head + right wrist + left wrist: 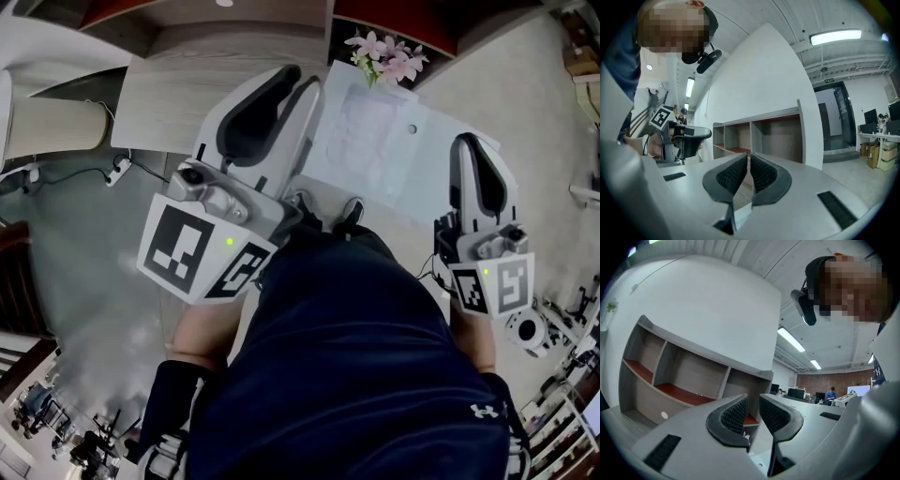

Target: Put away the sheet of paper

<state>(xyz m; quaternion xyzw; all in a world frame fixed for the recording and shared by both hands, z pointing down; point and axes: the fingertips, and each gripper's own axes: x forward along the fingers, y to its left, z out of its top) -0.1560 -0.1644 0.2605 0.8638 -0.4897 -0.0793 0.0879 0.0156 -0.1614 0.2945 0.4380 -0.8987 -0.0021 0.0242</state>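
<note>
Sheet of paper point(367, 131) is lying flat on a white surface point(441, 164), up at about 12 o'clock from the person in the head view. There's a bunch of pink flowers point(386, 54) right at the paper's own 12 o'clock edge.

The left gripper point(300, 82) sits just off the sheet's 9 o'clock side. Can't really tell if it touches the surface. In the left gripper view point(752, 401) the pads are a little apart, with nothing between them, just an open-fronted shelf unit point(684, 376) beyond.

The right gripper point(466, 141) is down at the paper's 4 o'clock, clear of it. In its own view point(749, 161) the jaws are pinched pretty much together and empty, pointing at the same shelves.
</note>
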